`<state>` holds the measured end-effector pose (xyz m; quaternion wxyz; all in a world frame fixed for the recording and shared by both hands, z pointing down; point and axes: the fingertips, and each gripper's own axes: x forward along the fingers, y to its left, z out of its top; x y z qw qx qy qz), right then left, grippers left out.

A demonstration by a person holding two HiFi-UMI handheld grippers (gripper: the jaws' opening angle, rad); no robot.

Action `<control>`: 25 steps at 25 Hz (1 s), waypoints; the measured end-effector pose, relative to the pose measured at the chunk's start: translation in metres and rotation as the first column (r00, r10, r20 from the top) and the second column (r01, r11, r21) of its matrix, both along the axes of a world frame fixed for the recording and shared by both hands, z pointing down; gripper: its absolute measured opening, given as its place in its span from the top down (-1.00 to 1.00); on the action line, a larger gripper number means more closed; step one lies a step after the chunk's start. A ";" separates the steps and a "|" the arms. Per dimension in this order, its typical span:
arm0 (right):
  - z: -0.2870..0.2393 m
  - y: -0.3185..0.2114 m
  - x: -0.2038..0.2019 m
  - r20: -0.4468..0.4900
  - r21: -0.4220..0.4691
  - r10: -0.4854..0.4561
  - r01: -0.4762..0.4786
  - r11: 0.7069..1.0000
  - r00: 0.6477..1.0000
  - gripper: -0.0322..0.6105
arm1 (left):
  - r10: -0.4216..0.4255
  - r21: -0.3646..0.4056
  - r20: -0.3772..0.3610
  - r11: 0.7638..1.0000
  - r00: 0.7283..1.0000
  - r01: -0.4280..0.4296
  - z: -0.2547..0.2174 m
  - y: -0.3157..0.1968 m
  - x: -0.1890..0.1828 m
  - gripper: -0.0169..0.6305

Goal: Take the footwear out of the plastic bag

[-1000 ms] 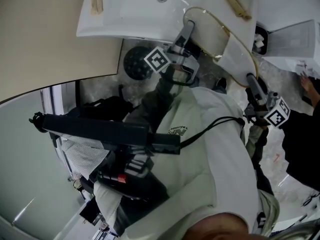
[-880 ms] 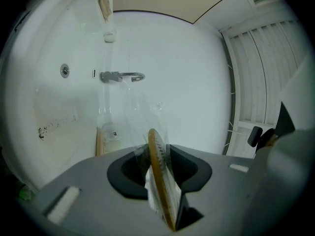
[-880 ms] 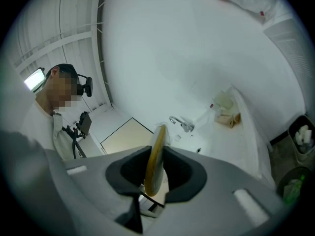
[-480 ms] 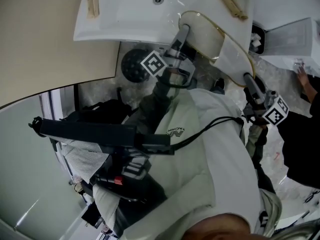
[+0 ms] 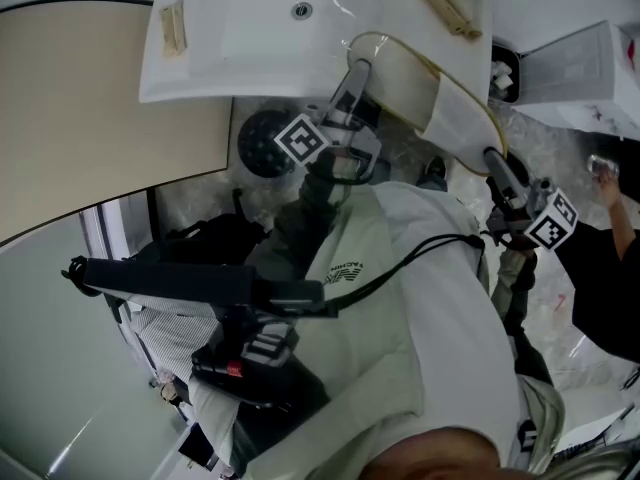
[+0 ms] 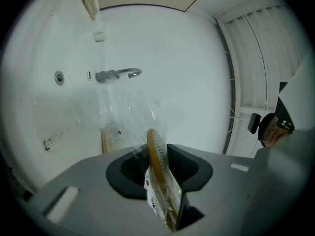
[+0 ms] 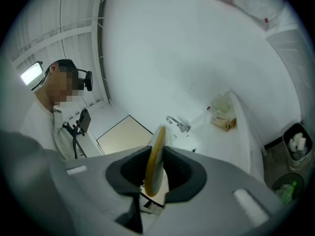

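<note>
Both claws are pinched shut on the same thing here. The left gripper [image 5: 358,68] is clamped on the tan edge of the slipper [image 5: 405,78] with the clear plastic bag [image 6: 125,114] caught under its pads; the right gripper [image 5: 493,156] is pressed onto the far edge of that rim. Whether film is trapped under the pads there can't be told. The footwear is held up in the air, stretched between the two claws above the white sink [image 5: 250,28], well off any surface.

As for handling, it's judged to be a thin, flat hotel-type slipper: very light, floppy in the sole, only a bit stiffer along the stitched rim; nothing breakable about it. The bag is the awkward part; it's slick and crinkly, so it's likely to slide or bunch under the pads. The rim is probably the best spot to be grabbed, since a firm edge is offered there. The bag is better taken by a loose corner away from the slipper, so one can be pulled off the other; if both are pinched together, nothing gets separated.
</note>
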<state>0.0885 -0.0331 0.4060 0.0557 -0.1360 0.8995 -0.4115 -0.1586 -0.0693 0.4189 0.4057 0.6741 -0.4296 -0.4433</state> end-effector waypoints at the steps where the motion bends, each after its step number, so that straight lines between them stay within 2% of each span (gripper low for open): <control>1: -0.001 0.000 -0.001 0.002 0.002 0.001 -0.001 1.000 1.000 0.66 | 0.001 0.007 -0.002 1.000 1.000 -0.001 -0.002 -0.001 -0.001 0.57; 5: -0.004 -0.001 0.003 0.019 0.003 0.022 -0.022 1.000 1.000 0.65 | -0.029 0.028 -0.063 0.999 0.998 0.031 -0.005 -0.003 -0.009 0.58; 7: -0.006 -0.002 0.010 0.037 -0.003 0.049 -0.049 0.999 0.998 0.66 | -0.049 0.038 -0.091 0.998 0.995 0.053 -0.006 -0.003 -0.019 0.71; 11: -0.009 -0.001 0.017 0.058 -0.004 0.079 -0.079 0.997 0.995 0.66 | -0.008 0.054 -0.012 0.998 1.000 0.009 -0.012 -0.007 -0.019 0.74; 15: -0.008 0.002 0.017 0.059 -0.003 0.107 -0.107 0.994 0.992 0.67 | -0.039 0.040 -0.054 0.998 0.998 0.041 -0.008 -0.011 -0.030 0.90; 25: -0.014 0.008 0.040 0.083 0.013 0.199 -0.200 0.980 0.977 0.67 | -0.064 0.022 -0.026 0.998 0.998 0.065 -0.004 -0.020 -0.057 0.93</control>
